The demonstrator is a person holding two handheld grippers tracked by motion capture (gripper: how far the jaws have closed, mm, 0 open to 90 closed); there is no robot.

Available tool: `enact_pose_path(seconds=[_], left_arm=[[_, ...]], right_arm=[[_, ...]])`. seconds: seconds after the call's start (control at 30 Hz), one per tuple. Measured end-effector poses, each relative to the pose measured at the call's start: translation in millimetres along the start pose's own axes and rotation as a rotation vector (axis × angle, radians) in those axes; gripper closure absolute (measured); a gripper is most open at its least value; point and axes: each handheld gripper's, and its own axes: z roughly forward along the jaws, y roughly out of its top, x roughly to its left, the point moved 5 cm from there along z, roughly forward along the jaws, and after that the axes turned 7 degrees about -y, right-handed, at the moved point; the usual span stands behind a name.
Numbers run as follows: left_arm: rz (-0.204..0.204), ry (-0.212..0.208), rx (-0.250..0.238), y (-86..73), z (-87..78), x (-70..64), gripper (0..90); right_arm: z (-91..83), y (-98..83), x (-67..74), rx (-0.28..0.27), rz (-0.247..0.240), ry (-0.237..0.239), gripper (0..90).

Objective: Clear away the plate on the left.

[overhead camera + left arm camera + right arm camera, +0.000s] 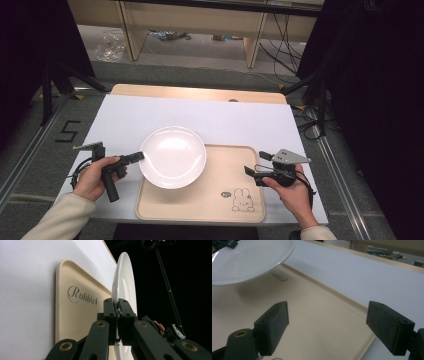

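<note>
**A:** Where is the white plate?

**B:** Above the beige tray, over its left end, with part of it out past the tray's left edge above the white tabletop. In the right gripper view it throws a shadow on the tray floor under it, so it seems to be lifted, not resting.

**A:** What has hold of it?

**B:** The left gripper. Its jaws are pressed together on the plate's left rim; the left gripper view looks straight along the pinch, with the rim caught between the two black pads.

**A:** And the other one?

**B:** The right gripper has its jaws spread wide, nothing between them, over the tray's right end. In the high view it is just inside the tray's right edge, well apart from the plate.

**A:** Anything hard to read?

**B:** The tray's script lettering. In the left gripper view it looks like "Rabbit", but the jaws cut off its end; in the right gripper view the plate's rim covers most of it. The rabbit drawing near the tray's right front corner is small, and its details are unclear. Both forearms are cut off by the bottom of the high view.
</note>
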Motion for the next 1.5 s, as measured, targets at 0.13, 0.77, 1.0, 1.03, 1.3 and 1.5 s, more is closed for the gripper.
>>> enact_pose_path(seconds=[0.13, 0.77, 1.0, 1.03, 1.3, 1.5], left_arm=[[0.002, -0.011, -0.008, -1.9, 3.3, -0.4, 85.9], [0.0, 0.034, 0.049, -12.5, 15.1, 0.3, 85.7], [-0.002, 0.038, 0.057, -15.7, 19.2, 0.0, 85.7], [-0.002, 0.041, 0.063, -16.3, 19.6, 0.3, 85.7], [0.005, 0.068, 0.091, -21.1, 24.5, 1.7, 85.5], [0.009, 0.073, 0.104, -24.3, 28.1, 3.2, 85.5]], right_arm=[[-0.1, 0.0, -0.1, 0.002, -0.003, 0.003, 19.1], [0.1, -0.2, -0.1, 0.002, -0.001, 0.003, 19.1], [0.1, 0.1, -0.2, -0.002, -0.005, 0.001, 19.1], [-0.2, -0.1, 0.0, 0.003, -0.001, 0.003, 19.0], [-0.2, -0.1, 0.0, 0.003, -0.001, 0.003, 19.1], [-0.2, -0.1, 0.1, 0.003, -0.001, 0.003, 19.0]])
